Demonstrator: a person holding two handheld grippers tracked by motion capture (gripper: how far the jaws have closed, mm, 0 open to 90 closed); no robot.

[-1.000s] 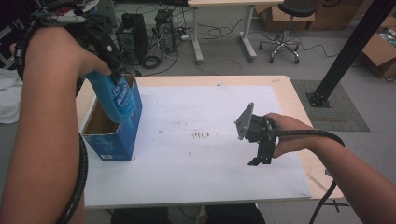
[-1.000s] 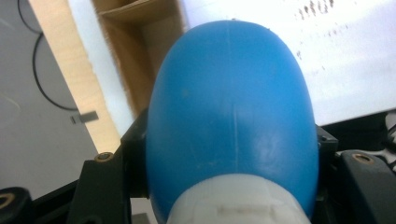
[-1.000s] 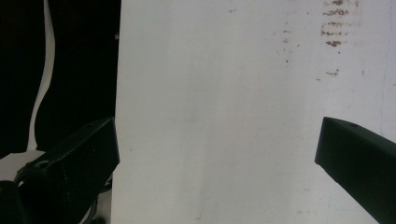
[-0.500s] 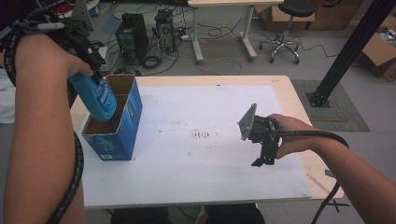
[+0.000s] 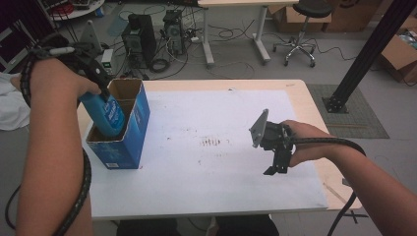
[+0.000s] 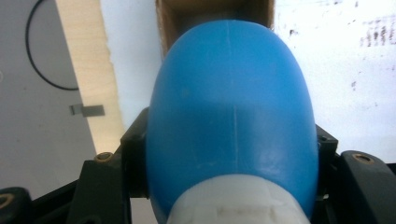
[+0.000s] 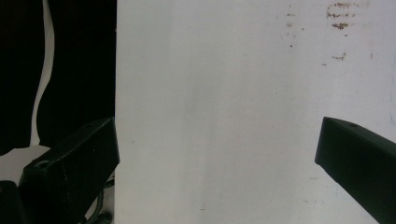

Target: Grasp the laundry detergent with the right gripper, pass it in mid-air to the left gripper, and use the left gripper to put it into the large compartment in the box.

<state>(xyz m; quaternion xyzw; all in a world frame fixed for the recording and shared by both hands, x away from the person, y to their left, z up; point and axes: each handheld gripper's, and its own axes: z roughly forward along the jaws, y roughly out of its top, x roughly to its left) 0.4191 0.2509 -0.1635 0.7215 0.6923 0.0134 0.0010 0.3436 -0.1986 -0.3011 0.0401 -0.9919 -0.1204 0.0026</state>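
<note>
I have my right gripper (image 5: 276, 162) hanging idle over the near right part of the worktop (image 5: 314, 105). It has barely shifted in the last second. Its fingers (image 7: 70, 161) stand wide apart with nothing between them, and past them lies only the flat white sheet (image 5: 211, 182) that covers the worktop, matte and smudged with a few brownish marks (image 5: 212, 142).

The change is on my left. A second ago the blue bottle (image 5: 105, 115) was tilted above the box; now it has dropped further, and its lower end sits inside the open top of the blue cardboard box (image 5: 129, 140), which stands upright near the worktop's left edge. My left gripper (image 5: 101, 81) is clamped on the bottle near its neck; in the left gripper view the black fingers (image 6: 135, 154) press the bottle on both sides. I judge the job to be packing the bottle into the box, and it looks nearly seated, with only the release left.

The bottle is smooth, glossy plastic, rounded at the shoulder, with a moulded seam down the middle, a white cap (image 6: 233, 205) and a printed label. The box has a raw brown inside and stiff, straight walls.
</note>
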